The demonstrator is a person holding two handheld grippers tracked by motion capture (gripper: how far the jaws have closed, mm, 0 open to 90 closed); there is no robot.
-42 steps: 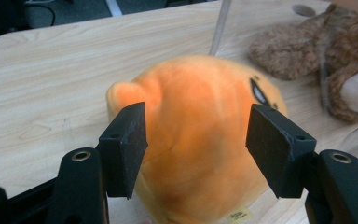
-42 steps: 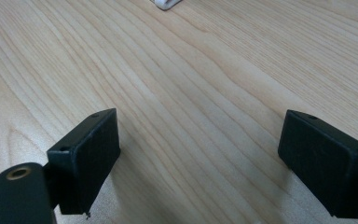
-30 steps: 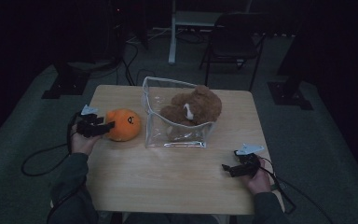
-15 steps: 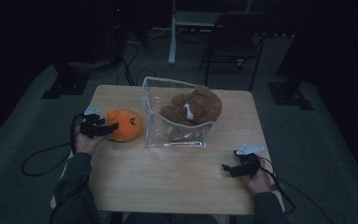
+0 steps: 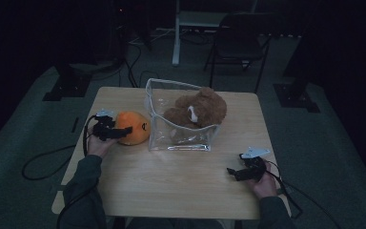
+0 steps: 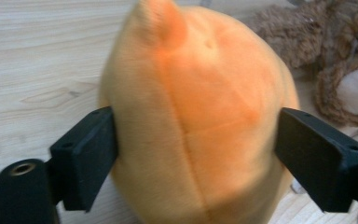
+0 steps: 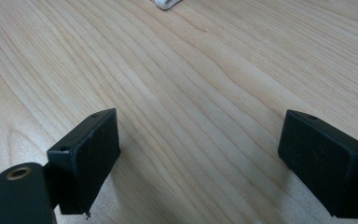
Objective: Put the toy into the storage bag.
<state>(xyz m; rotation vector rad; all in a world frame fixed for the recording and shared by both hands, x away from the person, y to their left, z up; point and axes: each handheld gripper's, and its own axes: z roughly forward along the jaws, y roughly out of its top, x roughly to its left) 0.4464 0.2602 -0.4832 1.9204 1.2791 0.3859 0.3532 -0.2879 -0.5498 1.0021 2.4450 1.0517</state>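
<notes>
Orange plush toy [image 6: 196, 116] near the table's [image 5: 171, 186] left edge, just beside the clear bag [image 5: 181, 138], pinched between the left gripper's [image 5: 124, 130] jaws, both pressed into its sides. Brown teddy bear [image 5: 198, 109] inside that bag. Right gripper [image 7: 209, 154] near the right front corner, jaws spread wide over bare wood

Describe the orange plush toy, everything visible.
The orange plush toy is round, soft fleece-like fabric with a centre seam and a small pointed nub at its top; a dark mark shows on its side in the high view. It sits on the wooden table left of the clear bag, apparently touching it. The left gripper has its jaws against both flanks.
</notes>
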